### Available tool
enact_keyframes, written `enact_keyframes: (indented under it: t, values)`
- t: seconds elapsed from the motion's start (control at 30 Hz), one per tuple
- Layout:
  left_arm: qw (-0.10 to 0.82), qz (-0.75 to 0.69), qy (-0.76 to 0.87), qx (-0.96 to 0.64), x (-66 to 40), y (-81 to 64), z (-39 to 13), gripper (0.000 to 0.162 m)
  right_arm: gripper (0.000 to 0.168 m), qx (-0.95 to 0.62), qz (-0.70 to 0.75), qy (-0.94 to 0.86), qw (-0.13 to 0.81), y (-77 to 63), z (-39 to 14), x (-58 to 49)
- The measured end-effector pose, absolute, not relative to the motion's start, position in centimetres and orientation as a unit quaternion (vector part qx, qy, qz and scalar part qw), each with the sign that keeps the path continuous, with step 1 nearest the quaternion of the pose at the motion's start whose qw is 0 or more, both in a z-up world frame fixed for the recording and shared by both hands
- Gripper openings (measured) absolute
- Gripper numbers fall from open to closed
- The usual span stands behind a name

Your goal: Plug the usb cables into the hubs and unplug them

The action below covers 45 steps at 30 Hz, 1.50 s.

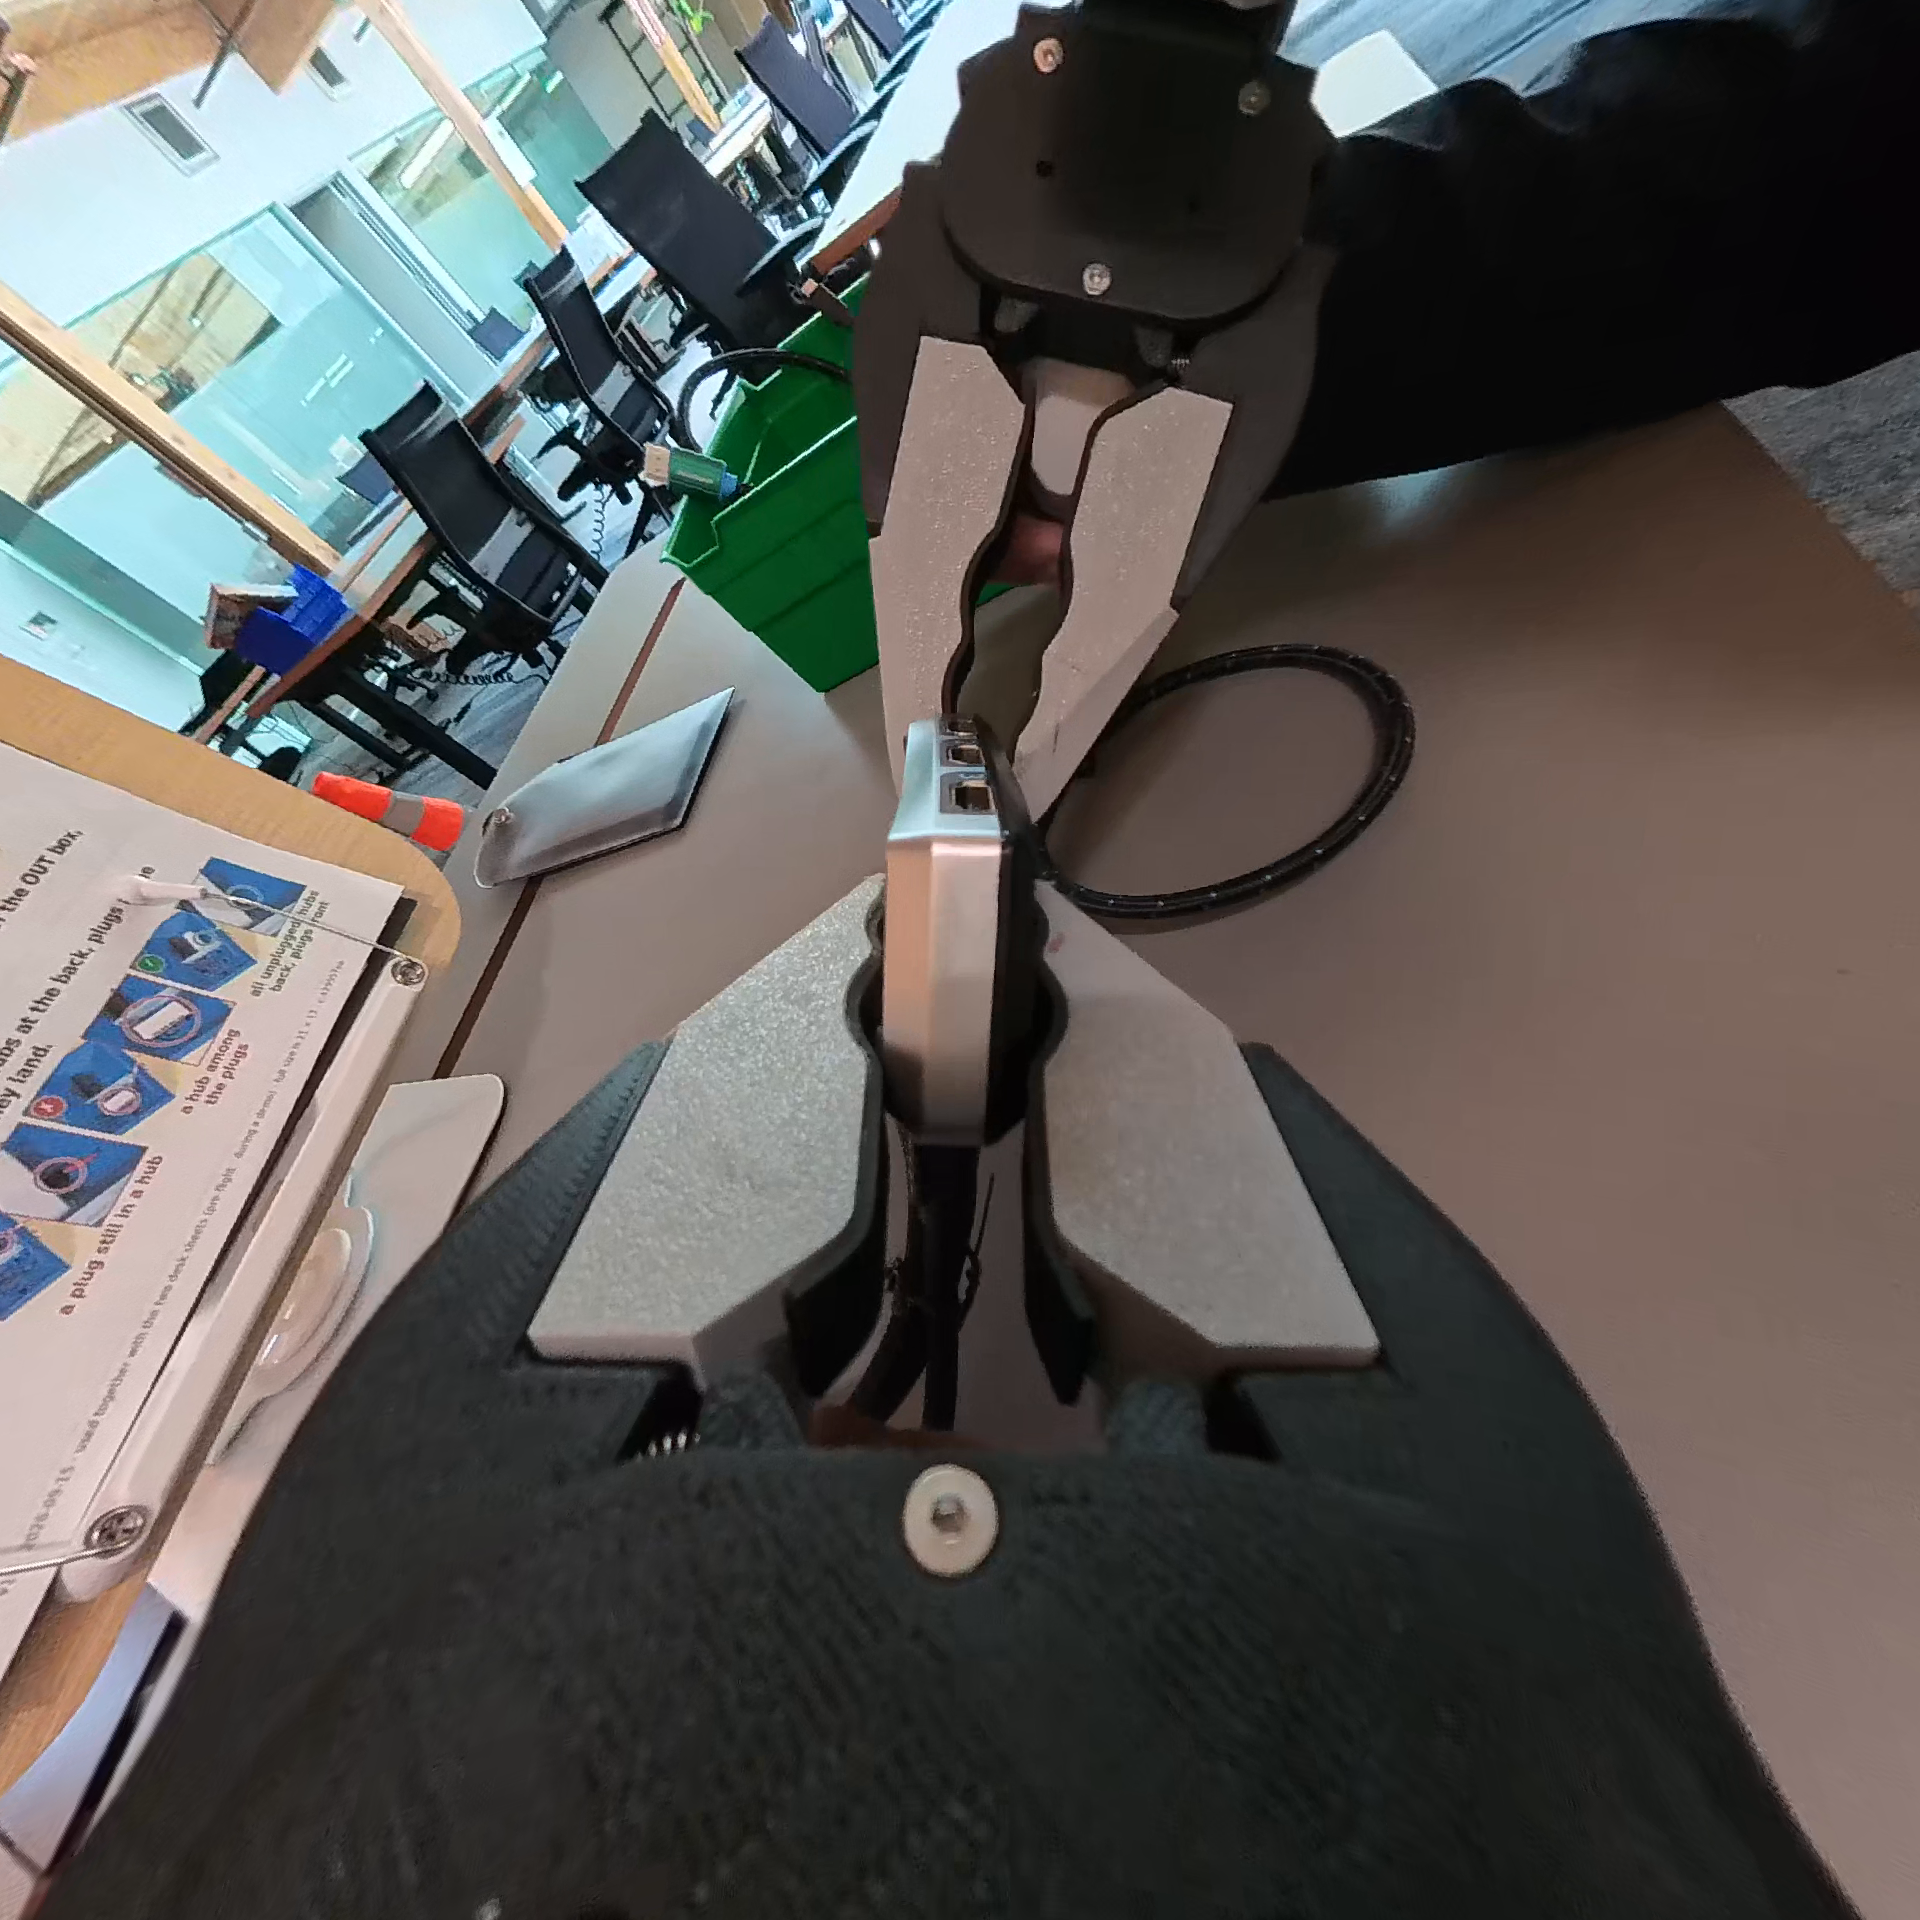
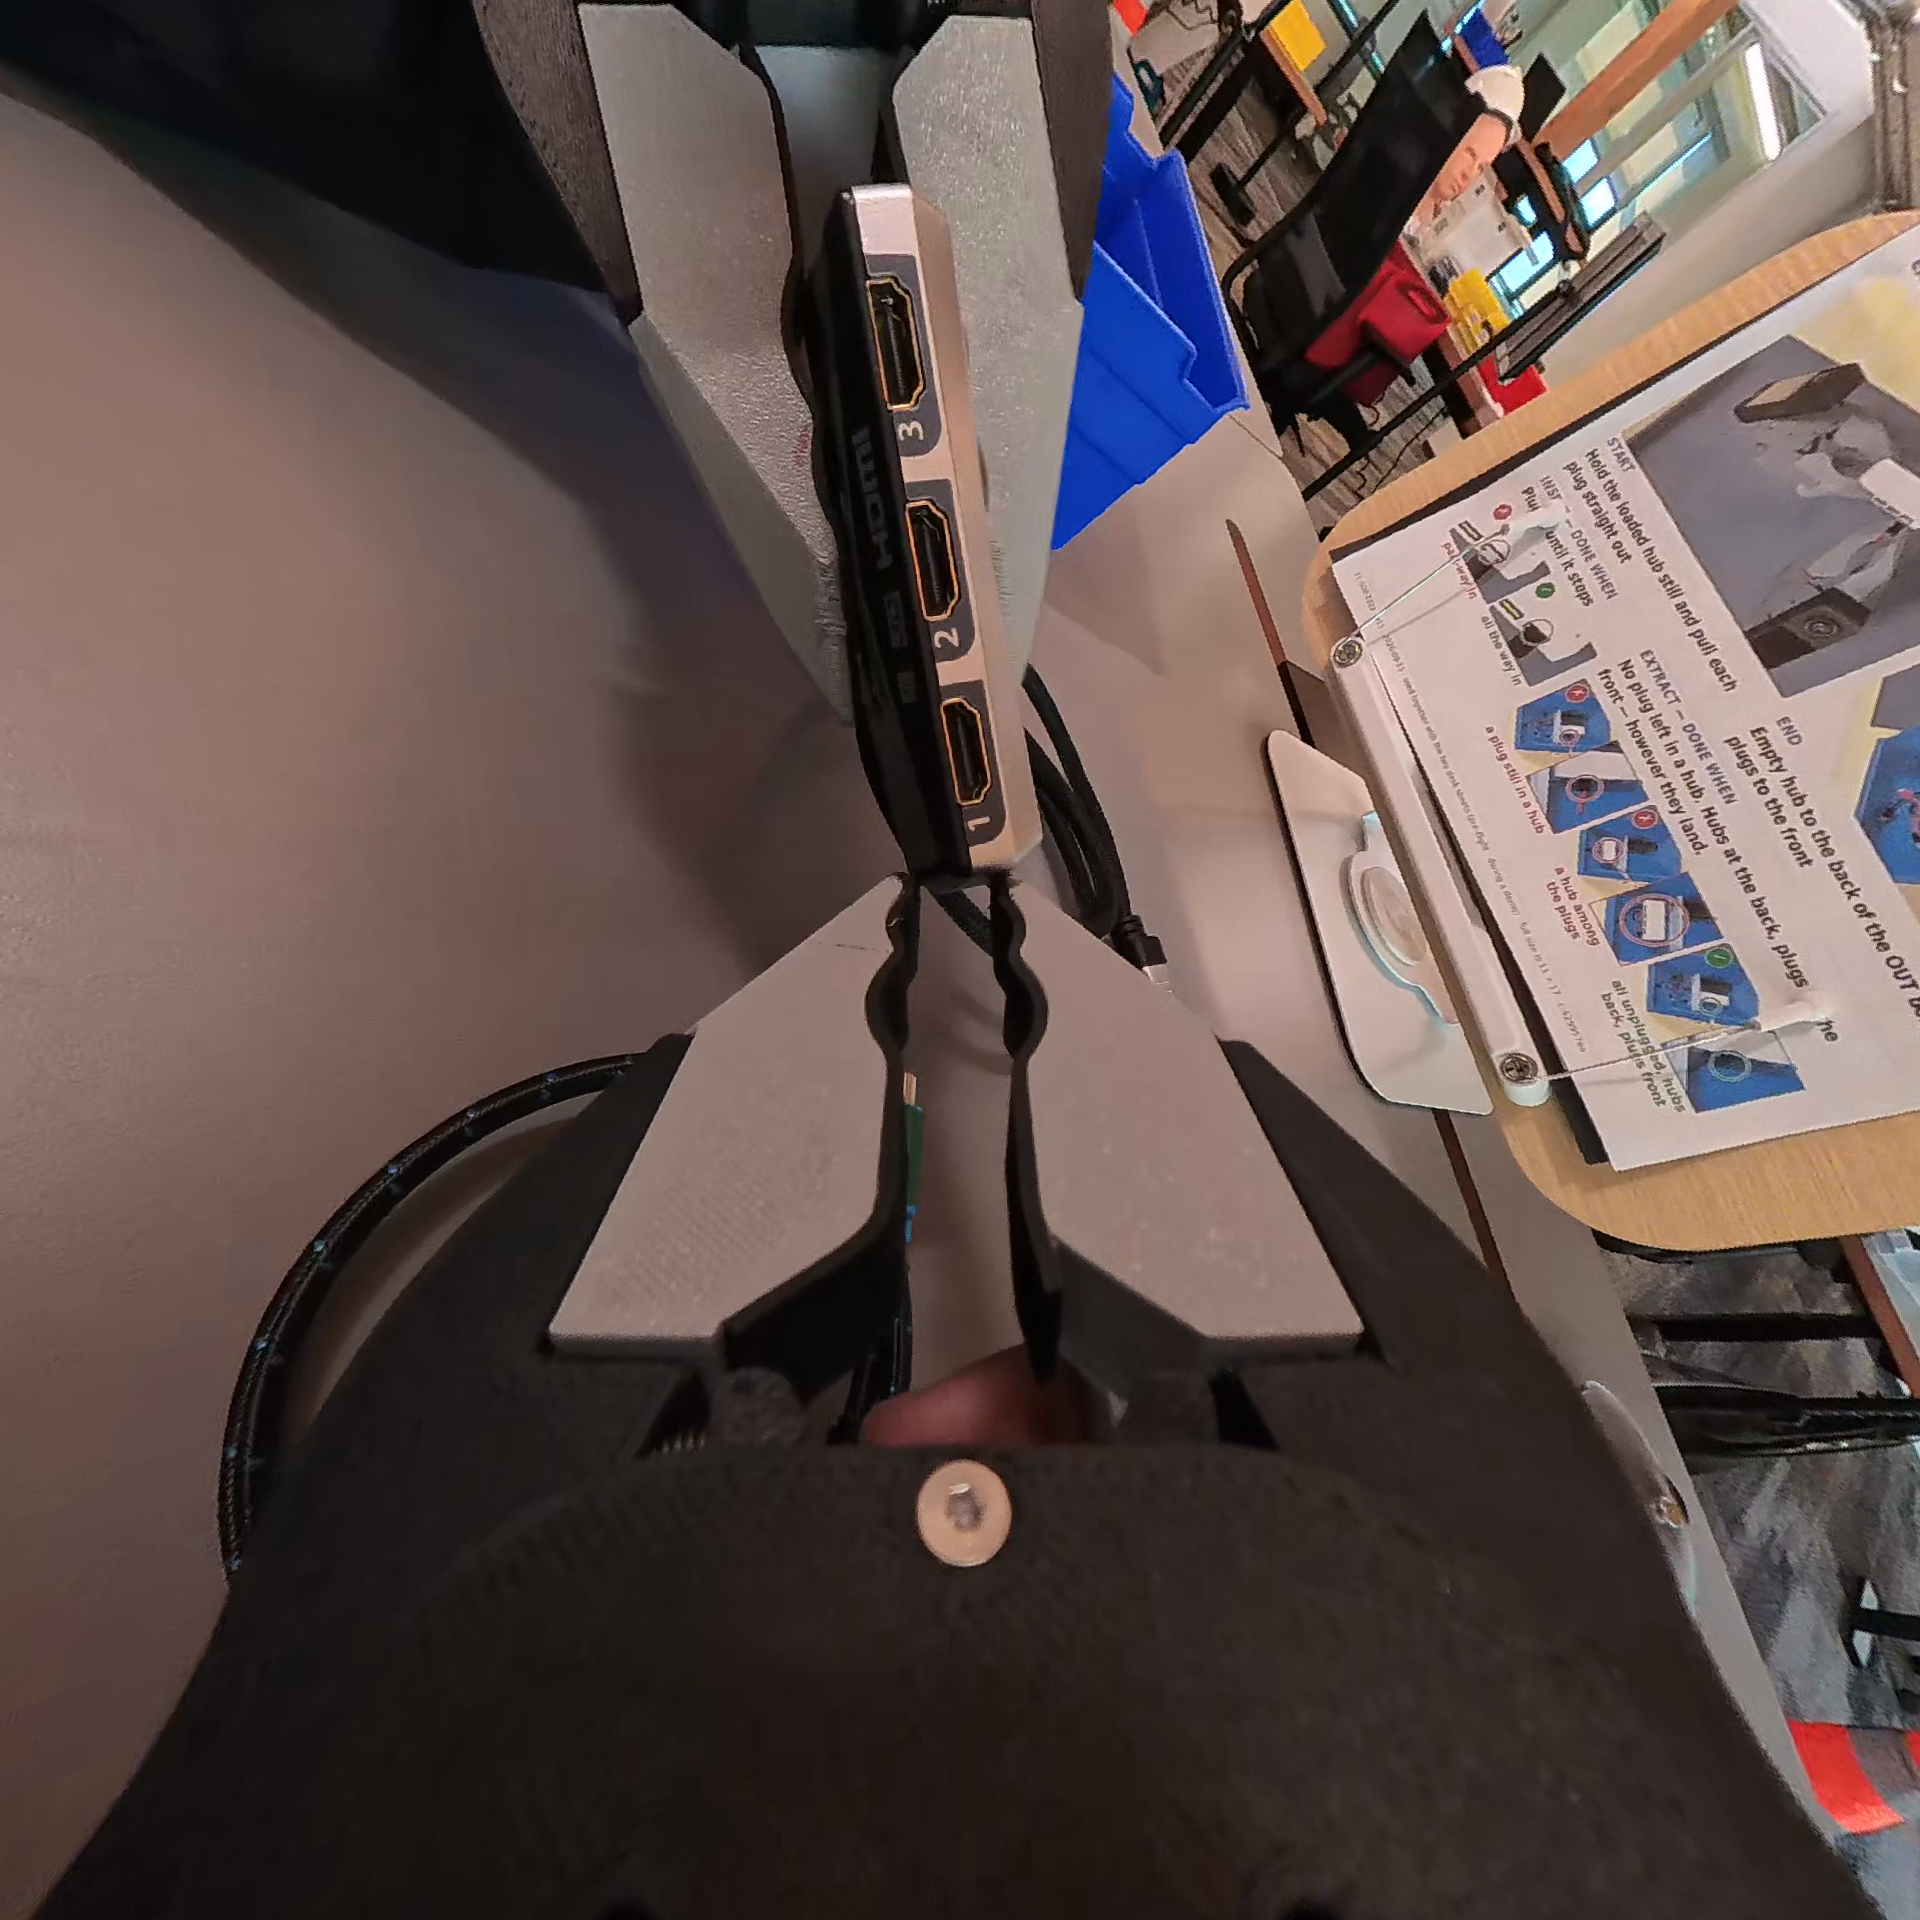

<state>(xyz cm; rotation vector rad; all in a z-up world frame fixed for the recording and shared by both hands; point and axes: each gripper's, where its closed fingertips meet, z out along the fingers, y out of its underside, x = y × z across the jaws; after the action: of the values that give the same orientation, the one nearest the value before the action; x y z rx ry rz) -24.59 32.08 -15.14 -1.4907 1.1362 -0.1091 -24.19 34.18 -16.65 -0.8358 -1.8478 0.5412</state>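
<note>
The left gripper (image 1: 961,997) has its fingers closed narrowly on a flat silver-and-black hub (image 1: 948,935), which stands on edge between them with its far end reaching out past the fingertips. In the right wrist view the same hub (image 2: 930,540) shows a row of three ports along its thin side, all of them empty, and the left gripper (image 2: 831,416) clamps it from beyond.

The right gripper (image 2: 954,894) meets the hub's near end with its fingers nearly together; a thin black braided cable (image 2: 971,920) runs through the slim gap at the tips, but whether the fingers actually pinch it cannot be told. From the left wrist view the right gripper (image 1: 987,727) comes in from the far side, its tips touching the end of the hub, a dark sleeve (image 1: 1621,260) behind it.

A loop of black braided cable (image 1: 1351,790) lies on the grey bench (image 1: 1558,1039) just to the right of the left fingers. Beyond and to the left of them stands a green bin (image 1: 790,561) with a green-bodied plug (image 1: 691,473) resting on its rim. To the left of the left fingers sit a grey pouch (image 1: 613,790) and a wooden board bearing a printed sheet (image 1: 156,1039).

In the right wrist view, a blue bin (image 2: 1143,332) stands beyond the right fingers, to their right, and the printed sheet (image 2: 1662,748) lies farther right.
</note>
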Motion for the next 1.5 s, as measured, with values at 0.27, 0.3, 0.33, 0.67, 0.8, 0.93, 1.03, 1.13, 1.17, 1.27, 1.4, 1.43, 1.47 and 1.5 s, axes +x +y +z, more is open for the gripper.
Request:
enact_keyframes:
  t: [0.27,0.3,0.33,0.67,0.8,0.93,1.03,1.13,1.17,1.27,1.4,1.43,1.47,1.5]
  values:
    - [0.564,0.009,0.505,-0.654,-25.0,33.0,-16.7,0.025,0.0,-0.368,0.199,-0.763,0.493,35.3,-17.4,-23.9]
    - [0.566,0.008,0.503,-0.653,-25.2,33.1,-16.7,0.025,0.005,-0.387,0.202,-0.754,0.49,35.9,-17.2,-23.5]
    - [0.571,0.003,0.497,-0.653,-25.4,33.1,-16.5,0.025,0.005,-0.41,0.206,-0.743,0.488,36.5,-16.9,-23.0]
    - [0.569,0.022,0.499,-0.653,-26.3,33.4,-16.7,0.025,0.051,-0.616,0.159,-0.69,0.345,39.0,-22.6,-18.2]
    - [0.569,0.013,0.488,-0.662,-26.5,33.5,-16.5,0.025,0.051,-0.59,0.132,-0.711,0.359,40.2,-23.4,-19.7]
    - [0.545,-0.003,0.454,-0.705,-27.5,34.1,-16.9,0.026,0.017,-0.574,0.161,-0.731,0.333,39.7,-24.3,-21.6]
    - [0.533,-0.022,0.431,-0.728,-27.9,34.3,-17.1,0.025,0.009,-0.561,0.168,-0.737,0.338,39.4,-24.4,-22.4]
    - [0.523,-0.02,0.415,-0.744,-28.9,34.7,-17.5,0.026,0.007,-0.518,0.134,-0.733,0.42,39.7,-22.4,-22.8]
    - [0.52,-0.016,0.412,-0.748,-29.3,34.8,-17.7,0.026,0.007,-0.495,0.113,-0.731,0.457,39.7,-21.2,-22.7]
    - [0.523,-0.009,0.412,-0.746,-29.5,35.1,-18.0,0.025,0.007,-0.407,0.018,-0.743,0.532,38.8,-18.7,-22.1]
    - [0.533,0.004,0.417,-0.736,-28.7,35.4,-18.0,0.025,0.007,-0.305,-0.058,-0.752,0.582,36.7,-16.9,-21.9]
    - [0.533,0.005,0.422,-0.733,-28.4,35.3,-18.0,0.025,0.007,-0.29,-0.069,-0.749,0.592,36.3,-16.4,-21.8]
    - [0.535,0.007,0.427,-0.729,-28.1,35.2,-18.0,0.025,0.007,-0.279,-0.076,-0.746,0.6,36.1,-16.1,-21.7]
    - [0.536,0.01,0.429,-0.727,-28.0,35.2,-18.0,0.025,0.007,-0.275,-0.083,-0.746,0.6,36.0,-16.0,-21.6]
